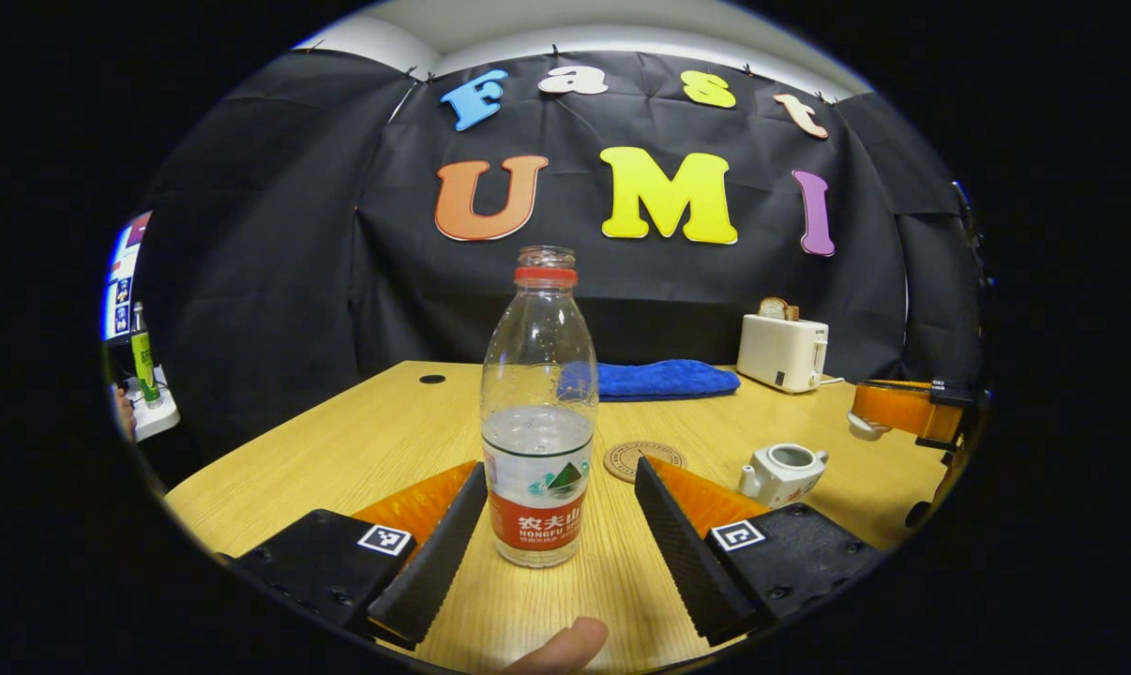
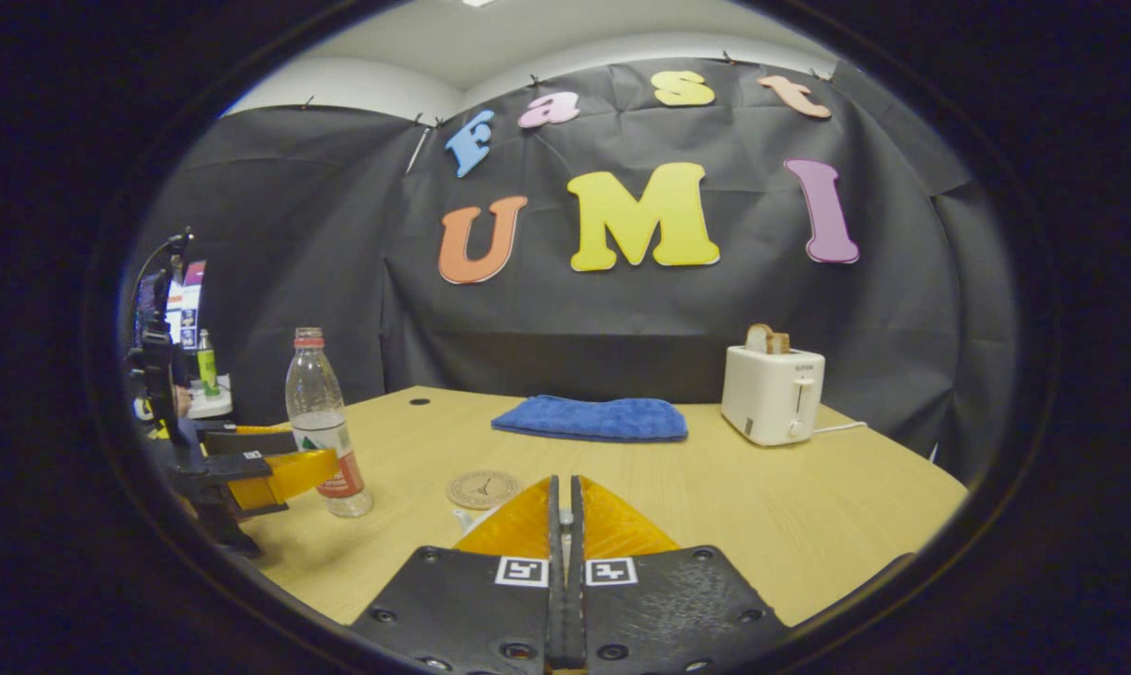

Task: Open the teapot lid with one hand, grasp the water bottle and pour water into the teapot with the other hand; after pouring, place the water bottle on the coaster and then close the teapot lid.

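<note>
Spread wide, the left gripper [image 1: 549, 525] flanks one clear plastic water bottle [image 1: 538, 441] without touching it, upright on the wooden table [image 1: 369, 441]. Beyond: one round cork coaster [image 1: 633, 459] and one white ceramic teapot [image 1: 783, 473], lidless. Right gripper [image 2: 565, 511] fingers pressed together; what they hold is hidden.

the left gripper view sits low over the wooden table [image 1: 359, 441], looking forward along its own spread fingers toward the booth's back wall, very near the water bottle [image 1: 538, 422] standing between them. the right gripper view looks the same way from farther right and a little higher, its fingers together at the bottom edge. both views share the table, the bottle [image 2: 322, 422], the coaster [image 1: 643, 459] [image 2: 484, 488], the blue towel [image 1: 664, 379] [image 2: 592, 418] and the toaster [image 1: 783, 351] [image 2: 772, 394].
</note>
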Available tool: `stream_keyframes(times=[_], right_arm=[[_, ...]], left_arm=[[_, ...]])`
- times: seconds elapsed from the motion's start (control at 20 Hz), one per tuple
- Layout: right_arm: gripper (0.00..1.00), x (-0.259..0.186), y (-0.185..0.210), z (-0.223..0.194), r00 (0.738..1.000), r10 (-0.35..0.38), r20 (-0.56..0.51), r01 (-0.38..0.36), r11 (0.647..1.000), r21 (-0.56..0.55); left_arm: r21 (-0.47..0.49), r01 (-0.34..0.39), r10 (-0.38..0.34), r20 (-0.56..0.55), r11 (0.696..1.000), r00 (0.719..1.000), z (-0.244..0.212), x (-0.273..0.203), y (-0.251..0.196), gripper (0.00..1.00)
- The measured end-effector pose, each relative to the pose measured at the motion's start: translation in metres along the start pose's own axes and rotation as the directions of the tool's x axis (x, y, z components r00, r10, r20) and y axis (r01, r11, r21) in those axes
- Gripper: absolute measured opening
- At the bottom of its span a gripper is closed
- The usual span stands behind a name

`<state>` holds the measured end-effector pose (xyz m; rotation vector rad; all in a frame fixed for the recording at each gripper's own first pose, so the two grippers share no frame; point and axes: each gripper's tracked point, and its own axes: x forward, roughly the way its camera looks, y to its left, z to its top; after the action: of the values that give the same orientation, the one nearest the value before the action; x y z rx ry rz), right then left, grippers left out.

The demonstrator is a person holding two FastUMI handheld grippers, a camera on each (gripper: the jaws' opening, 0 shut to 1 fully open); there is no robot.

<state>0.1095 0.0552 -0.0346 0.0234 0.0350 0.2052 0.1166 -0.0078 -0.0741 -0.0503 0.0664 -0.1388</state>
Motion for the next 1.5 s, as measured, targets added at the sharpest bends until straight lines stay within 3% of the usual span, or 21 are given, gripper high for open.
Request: stream_keyframes(times=[0.15,0.3,0.55,0.8,1.15,1.3,1.5], right_arm=[[0.00,-0.002,0.001,-0.005,1.000,0.003,-0.003,-0.003,1.000,-0.024],[0.00,-0.004,-0.001,-0.005,1.000,0.006,0.004,-0.005,0.999,-0.034],[0.00,-0.006,-0.010,-0.006,1.000,-0.005,0.009,0.005,1.000,-0.019],[0.00,-0.009,-0.019,-0.011,1.000,-0.027,0.004,0.027,0.999,-0.035],[0.00,-0.023,-0.024,-0.007,0.999,-0.028,0.018,0.029,0.999,-0.042],[0.00,-0.029,-0.026,-0.008,0.999,-0.031,0.020,0.032,0.999,-0.043],[0.00,-0.033,-0.030,-0.013,1.000,-0.026,0.003,0.026,0.999,-0.028]], left_arm=[[-0.033,0.004,-0.003,0.013,0.999,1.000,0.004,0.012,0.003,0.99],[-0.006,-0.009,0.009,0.039,1.000,0.999,0.010,0.023,0.010,0.98],[-0.007,0.003,-0.003,0.012,1.000,1.000,0.003,0.033,0.011,0.85],[0.006,0.012,-0.012,0.004,1.000,1.000,0.006,0.027,0.005,0.79],[0.139,-0.030,0.035,-0.037,0.990,0.999,0.016,0.012,-0.001,0.76],[0.265,-0.076,0.089,-0.038,0.961,0.995,0.019,0.011,-0.001,0.77],[0.487,-0.092,0.121,-0.029,0.869,0.992,0.019,0.014,-0.012,0.76]])
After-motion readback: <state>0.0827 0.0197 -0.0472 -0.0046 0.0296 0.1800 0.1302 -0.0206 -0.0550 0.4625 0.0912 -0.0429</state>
